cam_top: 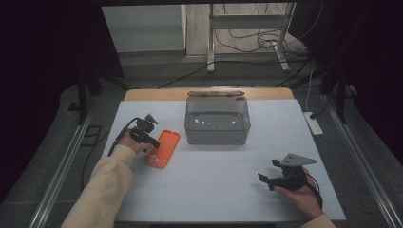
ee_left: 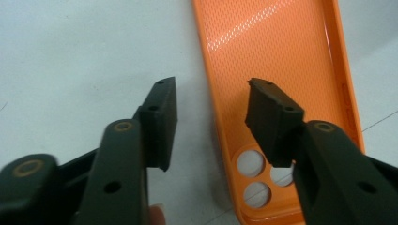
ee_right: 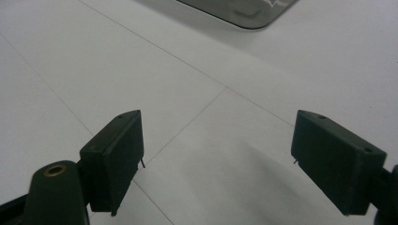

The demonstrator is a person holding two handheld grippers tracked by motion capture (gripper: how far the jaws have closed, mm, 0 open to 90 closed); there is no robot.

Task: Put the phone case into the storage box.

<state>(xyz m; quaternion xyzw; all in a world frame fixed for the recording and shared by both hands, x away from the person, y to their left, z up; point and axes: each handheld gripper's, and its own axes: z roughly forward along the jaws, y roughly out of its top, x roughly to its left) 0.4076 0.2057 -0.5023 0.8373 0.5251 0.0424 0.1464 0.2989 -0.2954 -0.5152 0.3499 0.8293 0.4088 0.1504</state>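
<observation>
An orange phone case (cam_top: 164,148) lies hollow side up on the white table, left of centre. Its camera holes (ee_left: 256,178) are at the end nearest my left gripper. My left gripper (cam_top: 151,142) sits at that end, partly open, straddling the case's left rim (ee_left: 213,86). One jaw is over the table and the other is inside the case (ee_left: 281,47), with neither pad pressing on the rim. My right gripper (cam_top: 267,170) rests in the person's hand at the front right. In the right gripper view it (ee_right: 216,126) stands wide open over bare table.
A clear grey plastic box (cam_top: 217,121) with its lid tipped back stands at the middle rear of the table; its corner (ee_right: 244,9) shows ahead of the right gripper. A white power strip (cam_top: 313,123) lies off the table's right edge.
</observation>
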